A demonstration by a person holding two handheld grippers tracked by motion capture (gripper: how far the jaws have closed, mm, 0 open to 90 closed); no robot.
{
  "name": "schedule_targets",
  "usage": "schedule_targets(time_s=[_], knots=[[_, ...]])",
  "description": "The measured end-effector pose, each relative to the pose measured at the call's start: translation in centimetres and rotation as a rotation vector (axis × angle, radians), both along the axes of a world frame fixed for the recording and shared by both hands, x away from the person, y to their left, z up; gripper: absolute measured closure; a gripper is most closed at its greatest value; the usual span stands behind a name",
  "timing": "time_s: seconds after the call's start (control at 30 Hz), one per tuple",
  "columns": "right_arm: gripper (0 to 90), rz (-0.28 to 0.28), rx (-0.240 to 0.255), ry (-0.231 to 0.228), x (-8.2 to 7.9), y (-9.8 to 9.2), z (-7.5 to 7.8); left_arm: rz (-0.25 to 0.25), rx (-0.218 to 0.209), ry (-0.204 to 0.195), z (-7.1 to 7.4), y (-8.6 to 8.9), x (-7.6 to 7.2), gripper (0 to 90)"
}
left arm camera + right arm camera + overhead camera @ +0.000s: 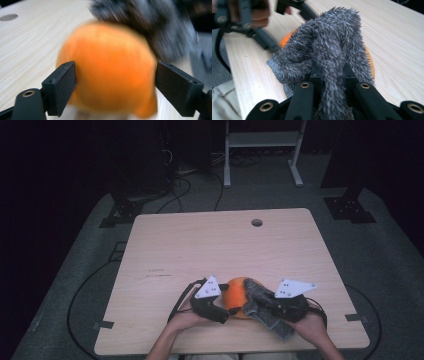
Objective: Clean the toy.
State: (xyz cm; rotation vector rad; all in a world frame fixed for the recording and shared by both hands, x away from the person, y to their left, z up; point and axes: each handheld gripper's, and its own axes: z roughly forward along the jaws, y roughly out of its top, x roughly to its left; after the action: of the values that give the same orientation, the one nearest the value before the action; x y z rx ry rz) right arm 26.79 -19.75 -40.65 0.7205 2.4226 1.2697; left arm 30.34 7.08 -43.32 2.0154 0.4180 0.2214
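Gripped in the right gripper (329, 75), a fold of the grey fuzzy cloth (324, 47) sits pinched between jaws drawn tight on it; the rest drapes over the orange object (239, 295) near the table's front edge, at about 6 o'clock from the table's centre. At 9 o'clock of the orange object, the left gripper (115, 85) holds its jaws apart on either side of it, and whether they touch it cannot be told. Judging by its shaggy pile and slack folds, the cloth looks light, soft and limp, best taken by a bunched fold. The orange object looks smooth and rounded, perhaps slippery. Beyond lies the pale wood table (210, 245) with a cable hole (257, 222) at 12 o'clock, grey carpet and a white frame (262, 150) behind.
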Motion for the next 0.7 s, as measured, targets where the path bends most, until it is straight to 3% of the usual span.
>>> schedule_targets(time_s=[0.1, 0.17, 0.23, 0.33, 0.4, 0.47, 0.57, 0.63, 0.7], knots=[[76.0, 0.059, 0.011, -0.032, -0.6, 1.2, 0.5, 0.021, 0.04, -0.006, -0.3, -0.1, 0.0, 19.8], [75.9, 0.057, -0.012, -0.043, -0.4, 1.5, 0.1, 0.024, 0.07, -0.001, -0.5, 0.3, 0.1, 20.8], [75.9, 0.042, -0.009, -0.03, 0.1, 0.7, -0.8, 0.025, 0.068, 0.029, -0.8, 0.6, 0.1, 21.7], [75.6, 0.01, 0.02, 0.01, 0.6, -0.9, -1.8, 0.014, 0.062, 0.031, -1.1, 0.8, 0.1, 21.8], [75.6, -0.018, 0.005, 0.015, 0.6, -1.6, -1.9, 0.009, 0.078, 0.024, -1.1, 0.6, 0.0, 22.0], [75.7, -0.028, 0.018, 0.018, 0.4, -1.4, -1.6, 0.011, 0.106, 0.014, -1.3, 0.5, -0.1, 22.0], [75.7, 0.022, 0.02, -0.019, -0.2, -0.2, -0.8, 0.011, 0.111, 0.014, -1.4, 0.7, 0.0, 21.8], [75.7, 0.02, 0.004, -0.025, -0.1, 0.0, -1.0, 0.018, 0.112, 0.023, -1.5, 1.1, 0.1, 21.7], [75.7, 0.011, 0.024, 0.003, 0.6, -0.8, -1.9, 0.016, 0.107, 0.023, -1.6, 1.2, 0.1, 21.8]])
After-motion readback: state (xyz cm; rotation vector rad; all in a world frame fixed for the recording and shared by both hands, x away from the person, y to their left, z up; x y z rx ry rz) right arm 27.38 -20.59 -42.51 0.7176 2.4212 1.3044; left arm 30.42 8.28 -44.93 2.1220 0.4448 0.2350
